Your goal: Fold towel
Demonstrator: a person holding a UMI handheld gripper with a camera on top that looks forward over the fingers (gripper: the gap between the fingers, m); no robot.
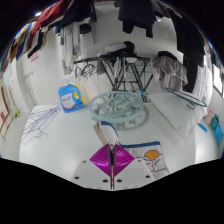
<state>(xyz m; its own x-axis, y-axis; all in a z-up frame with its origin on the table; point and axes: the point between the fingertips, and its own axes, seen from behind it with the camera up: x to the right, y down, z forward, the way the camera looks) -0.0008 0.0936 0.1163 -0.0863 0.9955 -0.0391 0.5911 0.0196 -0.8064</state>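
Note:
My gripper [110, 163] is shut, its two magenta pads [100, 160] pressed flat together. A white towel [122, 132] with a dark blue edge lies on the white table [60, 140] just ahead of the fingertips. Its blue-edged corner runs straight into the seam between the pads, so the fingers pinch it there. The rest of the towel spreads away from the fingers toward a round dish.
Beyond the towel stands a round clear dish [112, 103], with a blue and yellow packet [70, 96] to its left. Black stand legs [125, 68] rise behind. Wire hangers [36, 120] lie far left. A card with orange print [151, 156] sits beside the right finger.

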